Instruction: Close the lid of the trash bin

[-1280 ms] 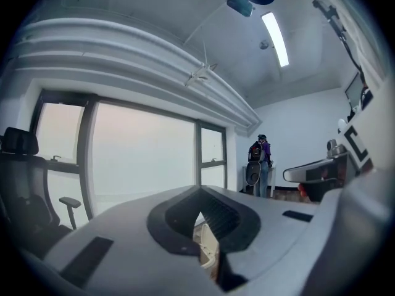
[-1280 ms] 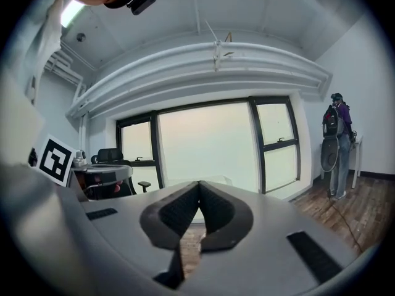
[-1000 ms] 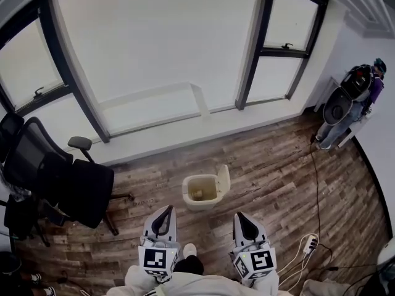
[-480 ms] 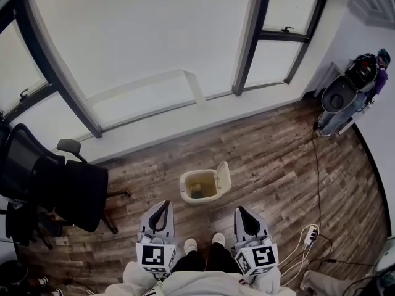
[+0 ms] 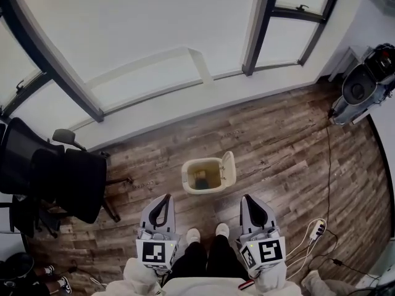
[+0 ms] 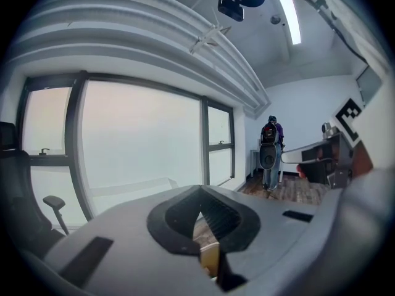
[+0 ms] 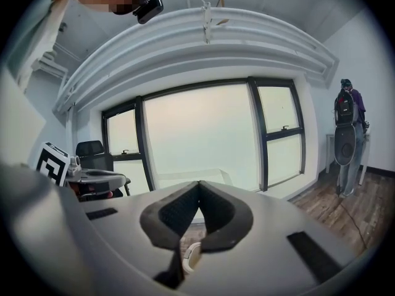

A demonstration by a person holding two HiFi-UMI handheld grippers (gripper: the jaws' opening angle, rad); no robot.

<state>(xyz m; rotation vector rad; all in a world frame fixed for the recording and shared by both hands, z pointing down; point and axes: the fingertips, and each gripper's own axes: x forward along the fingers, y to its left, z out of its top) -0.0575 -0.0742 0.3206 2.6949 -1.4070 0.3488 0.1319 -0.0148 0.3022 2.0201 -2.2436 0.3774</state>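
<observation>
Left tool (image 5: pixel 166 197) and right tool (image 5: pixel 245 198) both pinched together, holding nothing, just short of the trash bin (image 5: pixel 187 176) on the floor, its lid (image 5: pixel 228 168) standing up on its right side. Office chair (image 5: pixel 68 184) left of bin, power strip (image 5: pixel 318 229) to its right, person (image 5: pixel 364 91) far beyond it. Bin is nearer the tools than a second ago.

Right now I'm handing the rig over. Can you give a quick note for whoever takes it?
Left tongs: shut, empty, held low in front of the person.
Right tongs: shut, empty, level with the left.
Trash bin: on the wood floor just ahead of both tongs, touching neither. Its lid stands open on the bin's right side.
Done: lid not yet touched.
Left: reach the lid, probably with the right tongs, and swing it down shut.
</observation>
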